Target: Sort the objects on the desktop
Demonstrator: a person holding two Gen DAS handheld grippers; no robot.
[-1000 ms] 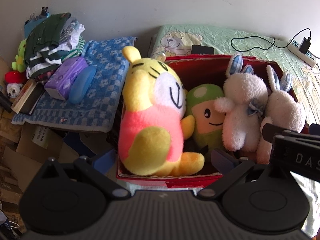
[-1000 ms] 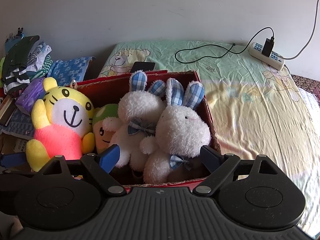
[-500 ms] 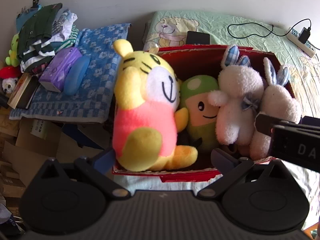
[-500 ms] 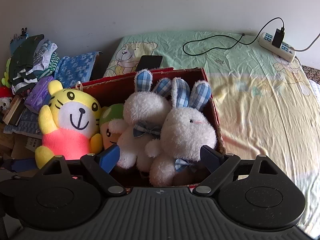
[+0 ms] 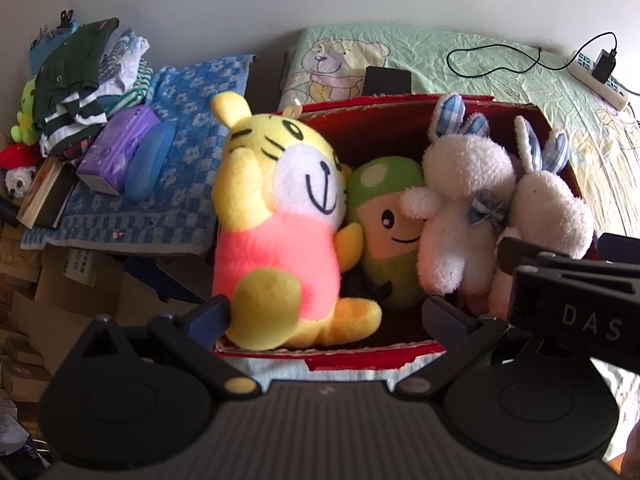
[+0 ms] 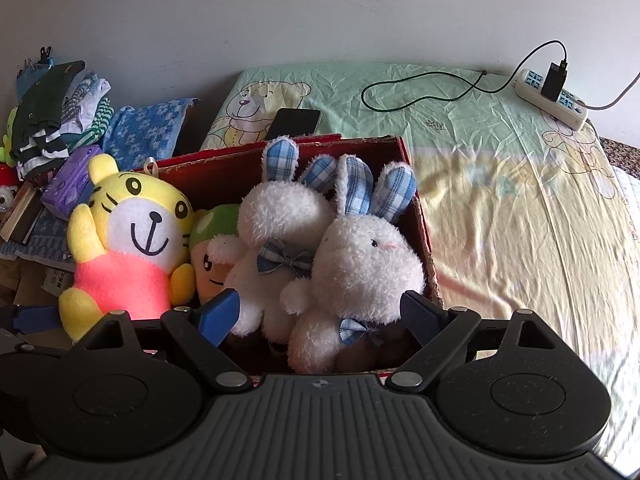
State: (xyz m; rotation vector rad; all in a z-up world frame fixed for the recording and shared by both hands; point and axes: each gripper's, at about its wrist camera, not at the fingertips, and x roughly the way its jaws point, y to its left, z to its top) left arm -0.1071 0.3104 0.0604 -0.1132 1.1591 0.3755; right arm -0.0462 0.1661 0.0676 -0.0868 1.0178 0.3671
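A red box (image 5: 400, 106) on the bed holds a yellow and pink tiger plush (image 5: 280, 220), a green mushroom plush (image 5: 388, 232) and two white rabbits (image 5: 460, 208) (image 5: 552, 216) with blue checked ears. My left gripper (image 5: 326, 314) is open at the box's near left corner, and the tiger's feet show between its fingers without being gripped. The right gripper (image 6: 320, 312) is open at the near right side, in front of the rabbits (image 6: 368, 256). In the right wrist view the tiger (image 6: 132, 232) sits at the left of the box (image 6: 332, 142).
A black phone (image 6: 294, 122) lies behind the box on the bear-print sheet (image 6: 500, 200). A power strip (image 6: 552, 96) with a cable is at the back right. Left of the bed are a blue towel (image 5: 172, 184), a purple tissue pack (image 5: 116, 152), folded clothes (image 5: 80, 84) and cardboard boxes (image 5: 60, 288).
Both grippers have drawn back a little from the box, so more of the bed and the box rim shows. The plush toys have not moved. Both stay open.
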